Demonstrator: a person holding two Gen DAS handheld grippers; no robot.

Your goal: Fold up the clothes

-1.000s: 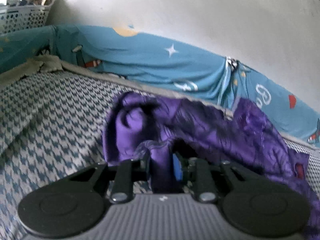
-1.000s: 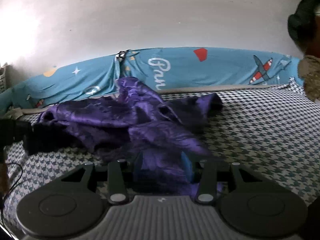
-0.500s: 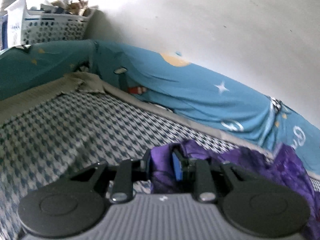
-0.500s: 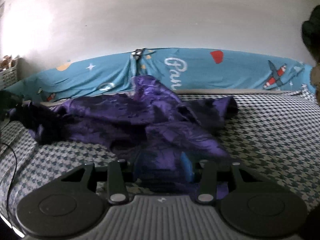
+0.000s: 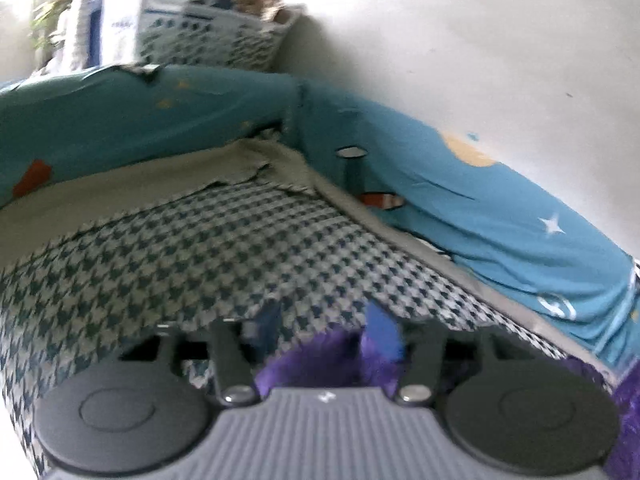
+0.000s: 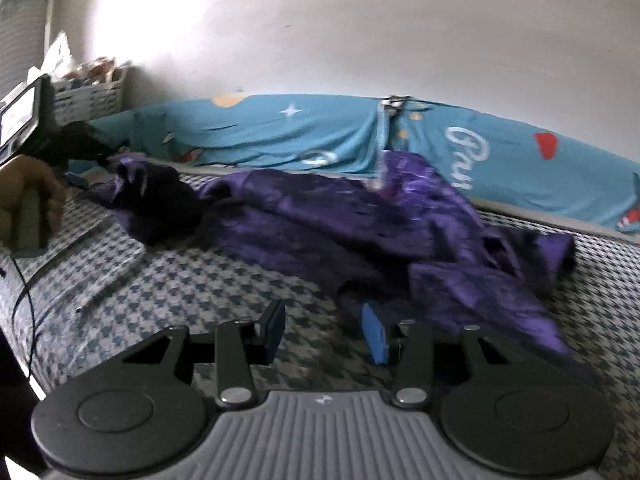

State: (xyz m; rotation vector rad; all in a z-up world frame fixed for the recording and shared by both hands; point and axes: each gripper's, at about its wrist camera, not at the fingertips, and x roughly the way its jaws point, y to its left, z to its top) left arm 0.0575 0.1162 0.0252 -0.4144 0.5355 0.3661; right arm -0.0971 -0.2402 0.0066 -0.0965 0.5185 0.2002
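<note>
The blue sheet (image 6: 500, 152) bears partly readable white script, "Pan".

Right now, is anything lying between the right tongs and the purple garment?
Nothing visible. The right tongs are open over the checked bedcover, and the purple garment lies just ahead and to their right, with only bare cover between them.

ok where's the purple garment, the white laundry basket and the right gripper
purple garment (image 6: 360, 220): right wrist view, on the crumpled satin middle.
white laundry basket (image 5: 212, 40): left wrist view, on its perforated front wall.
right gripper (image 6: 323, 330): right wrist view, midway between its two open fingertips.
</note>
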